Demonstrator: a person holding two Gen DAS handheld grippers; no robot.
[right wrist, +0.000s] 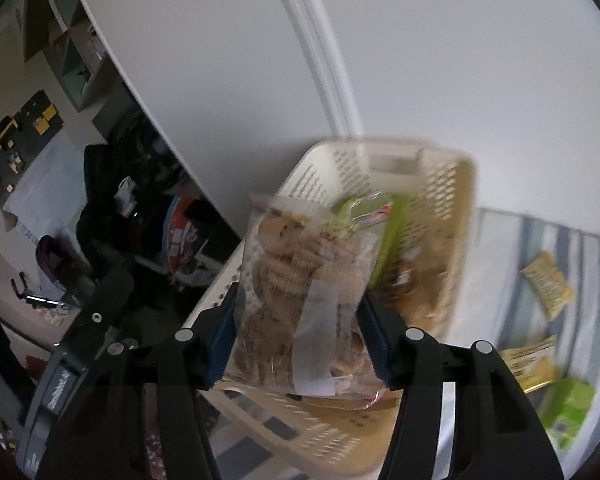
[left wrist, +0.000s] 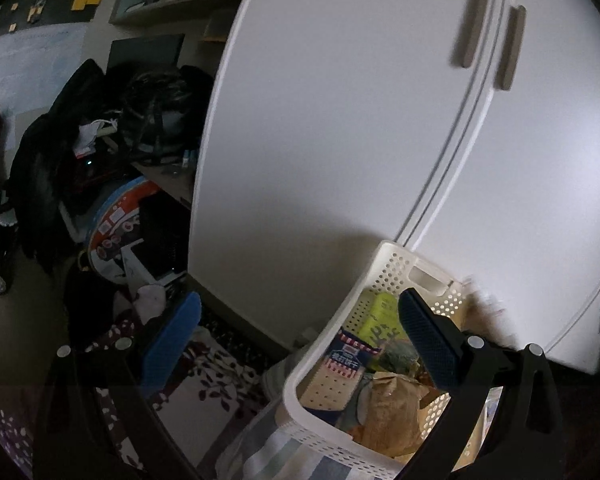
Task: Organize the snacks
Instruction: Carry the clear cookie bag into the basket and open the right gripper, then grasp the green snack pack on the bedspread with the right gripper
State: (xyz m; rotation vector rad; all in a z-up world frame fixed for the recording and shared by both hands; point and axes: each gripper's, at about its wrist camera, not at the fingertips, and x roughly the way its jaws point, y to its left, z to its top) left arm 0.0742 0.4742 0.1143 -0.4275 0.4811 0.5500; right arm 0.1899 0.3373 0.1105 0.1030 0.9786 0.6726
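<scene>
A cream perforated basket (left wrist: 384, 280) (right wrist: 324, 160) stands on a striped cloth against a white cabinet. Inside lie a lime-green pack (left wrist: 382, 318), a red-and-blue cracker pack (left wrist: 342, 364) and a brown bag (left wrist: 392, 408). My left gripper (left wrist: 300, 344) is open, one blue finger left of the basket, the other over its right side. My right gripper (right wrist: 300, 340) is shut on a clear bag of cookies (right wrist: 300, 280), held upright just above the basket's near rim. A green pack (right wrist: 384, 220) shows behind the bag.
On the striped cloth (right wrist: 496, 248) to the right lie two yellow snack packs (right wrist: 548, 284) (right wrist: 530, 364) and a green pack (right wrist: 568, 408). The white cabinet (left wrist: 340, 120) rises behind. Dark bags and clutter (left wrist: 100, 140) fill the left; a patterned rug (left wrist: 220, 376) lies below.
</scene>
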